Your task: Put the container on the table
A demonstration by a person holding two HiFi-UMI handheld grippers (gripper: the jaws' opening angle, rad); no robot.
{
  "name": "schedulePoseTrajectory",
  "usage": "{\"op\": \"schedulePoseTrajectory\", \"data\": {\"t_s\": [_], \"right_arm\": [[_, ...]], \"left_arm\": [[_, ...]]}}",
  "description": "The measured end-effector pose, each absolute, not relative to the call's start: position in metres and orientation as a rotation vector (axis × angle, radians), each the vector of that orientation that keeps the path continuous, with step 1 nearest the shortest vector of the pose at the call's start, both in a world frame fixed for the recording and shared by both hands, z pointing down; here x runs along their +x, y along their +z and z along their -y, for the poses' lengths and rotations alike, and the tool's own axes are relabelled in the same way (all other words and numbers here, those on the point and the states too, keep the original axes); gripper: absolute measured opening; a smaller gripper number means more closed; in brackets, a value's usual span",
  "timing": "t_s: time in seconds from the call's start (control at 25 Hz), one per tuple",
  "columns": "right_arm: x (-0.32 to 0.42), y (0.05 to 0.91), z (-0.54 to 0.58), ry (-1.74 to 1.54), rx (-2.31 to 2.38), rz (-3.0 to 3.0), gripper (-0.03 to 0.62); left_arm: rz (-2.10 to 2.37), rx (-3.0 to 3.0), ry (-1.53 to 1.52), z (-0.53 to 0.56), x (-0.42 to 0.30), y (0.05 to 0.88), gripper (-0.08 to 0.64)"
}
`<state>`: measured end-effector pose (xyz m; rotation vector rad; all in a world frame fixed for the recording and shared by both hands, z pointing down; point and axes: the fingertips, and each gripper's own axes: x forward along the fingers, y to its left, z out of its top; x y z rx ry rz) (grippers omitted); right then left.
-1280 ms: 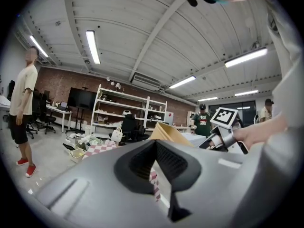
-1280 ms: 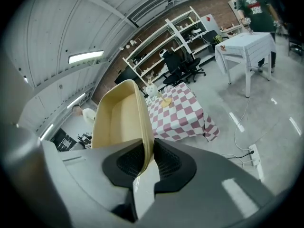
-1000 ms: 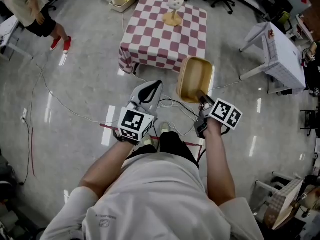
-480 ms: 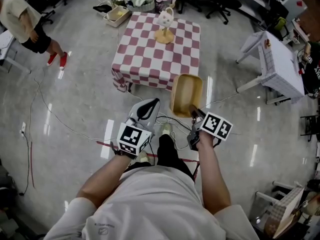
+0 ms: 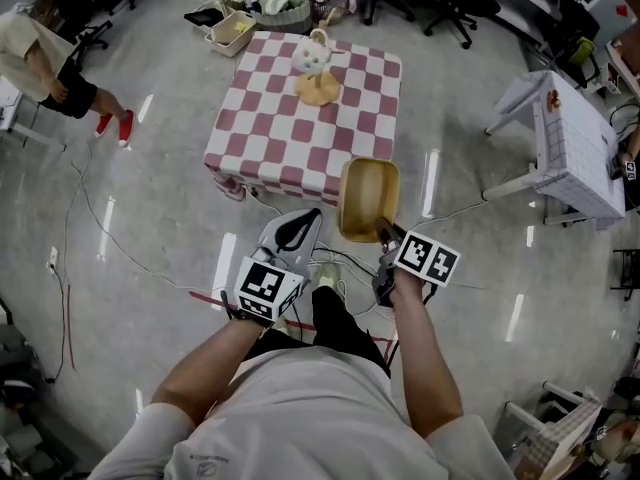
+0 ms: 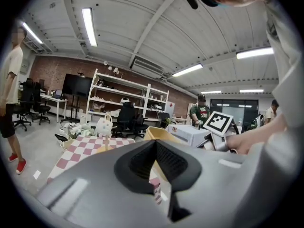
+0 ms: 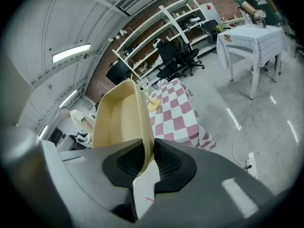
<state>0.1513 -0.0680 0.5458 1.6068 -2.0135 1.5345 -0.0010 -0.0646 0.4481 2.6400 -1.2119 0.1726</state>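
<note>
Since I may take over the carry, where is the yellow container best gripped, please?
On its thin wall at the near end, from the carrier's side: the container is an open tub, so one jaw fits inside, one outside, as the right gripper does.

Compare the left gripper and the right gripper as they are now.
The right gripper clamps the rim of the tan container; the left gripper holds nothing. The right gripper's jaws are kept slightly apart by that rim, while the left gripper's jaws meet. Both carry a marker cube and point toward the checkered table.
</note>
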Motion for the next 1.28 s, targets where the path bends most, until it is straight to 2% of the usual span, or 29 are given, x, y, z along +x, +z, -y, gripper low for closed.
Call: {"op": "schedulePoseTrajectory", "data": {"t_s": [0.64,1.28], "right_arm": [[0.200,0.639,0.170,1.608,1.621,1.866,0.052],[0.196,0.747,0.204,1.636,1.665,1.686,0.052]], "left_arm": [[1.214,2.557,0.276,0.159,0.056,0.520,0.006],[1.143,2.489,0.320,0.196,0.067,0.610,0.006]]}}
